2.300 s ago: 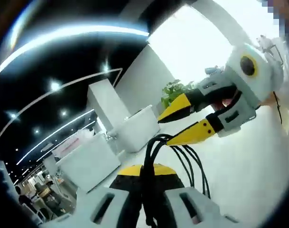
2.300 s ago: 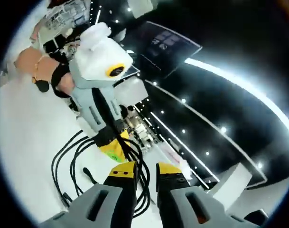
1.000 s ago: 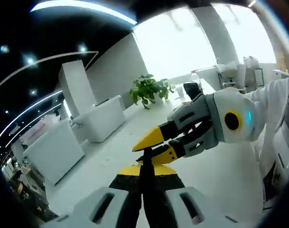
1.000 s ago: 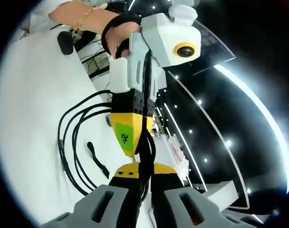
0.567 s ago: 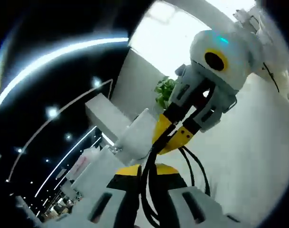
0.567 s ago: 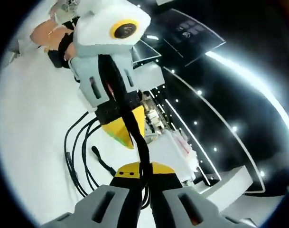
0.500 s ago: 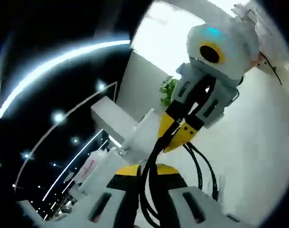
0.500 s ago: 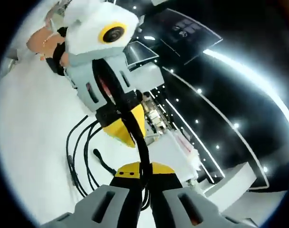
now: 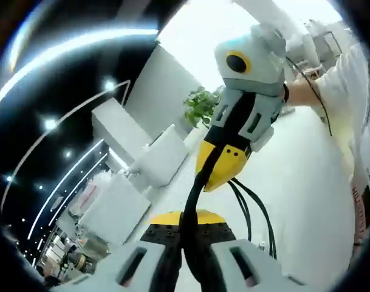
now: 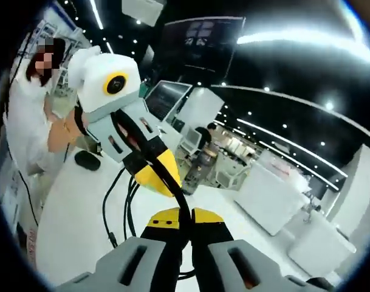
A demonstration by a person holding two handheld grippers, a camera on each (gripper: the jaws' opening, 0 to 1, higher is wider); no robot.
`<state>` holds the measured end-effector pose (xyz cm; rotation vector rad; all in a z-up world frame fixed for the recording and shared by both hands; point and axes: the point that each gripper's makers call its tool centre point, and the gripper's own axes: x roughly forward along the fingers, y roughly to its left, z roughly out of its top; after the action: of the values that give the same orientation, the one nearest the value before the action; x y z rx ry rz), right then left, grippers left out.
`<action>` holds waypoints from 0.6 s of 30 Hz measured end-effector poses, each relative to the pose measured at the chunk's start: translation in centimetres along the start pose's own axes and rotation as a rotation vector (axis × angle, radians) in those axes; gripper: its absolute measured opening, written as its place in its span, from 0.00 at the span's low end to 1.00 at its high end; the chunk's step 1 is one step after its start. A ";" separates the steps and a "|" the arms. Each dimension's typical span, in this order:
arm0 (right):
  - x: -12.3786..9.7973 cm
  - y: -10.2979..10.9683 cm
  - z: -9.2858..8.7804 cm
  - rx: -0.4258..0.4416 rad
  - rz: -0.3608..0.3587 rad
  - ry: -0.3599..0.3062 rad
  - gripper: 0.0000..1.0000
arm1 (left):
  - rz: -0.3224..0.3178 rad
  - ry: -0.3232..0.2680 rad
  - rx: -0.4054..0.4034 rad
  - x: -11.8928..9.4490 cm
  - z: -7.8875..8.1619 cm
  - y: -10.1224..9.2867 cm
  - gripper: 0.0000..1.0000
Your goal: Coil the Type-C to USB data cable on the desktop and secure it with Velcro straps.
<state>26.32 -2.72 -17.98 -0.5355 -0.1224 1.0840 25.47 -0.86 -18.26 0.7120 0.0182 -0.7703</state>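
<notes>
Two grippers, one cable, and both were lifted clear of the white desktop (image 9: 306, 182), which was the biggest thing in sight and spread out below everything. On it, in the right gripper view, sat a small dark oval object (image 10: 87, 160), maybe a mouse, hard to say.

Next down in size, the left gripper (image 9: 186, 220) had its yellow-tipped jaws squeezed together on the black data cable (image 9: 195, 188), and the right gripper (image 10: 180, 218) was clamped on the same cable (image 10: 166, 176) just a short way along. Each one showed up in the other's view, nose to nose, nearly touching. My guess was that they were held that close so the short stretch between them stayed taut and the loops could be gathered without springing open.

The loops themselves hung below the jaws, several black strands (image 9: 251, 204) drooping toward the desktop, so the coil looked partly formed but loose. One connector end (image 10: 111, 238) dangled near the surface.

Couldn't pick out a Velcro strap anywhere, so the securing step looked not yet started. Holding the bundle mid-air probably kept the strands from snagging on the desk, though a loose grip could let them slip.
</notes>
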 end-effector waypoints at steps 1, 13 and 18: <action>0.1 0.2 0.0 0.027 0.022 0.003 0.03 | -0.023 -0.004 -0.033 -0.1 -0.1 0.0 0.07; 6.3 0.9 -9.4 0.176 0.037 0.135 0.06 | -0.021 0.075 -0.147 5.5 -11.3 -0.3 0.07; 6.5 -0.3 -9.6 0.376 0.003 0.027 0.14 | -0.014 0.129 -0.167 6.6 -14.6 0.5 0.07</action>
<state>33.03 -0.58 -27.25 -0.2115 0.1058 1.0701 34.06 3.96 -30.95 0.6018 0.2025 -0.7264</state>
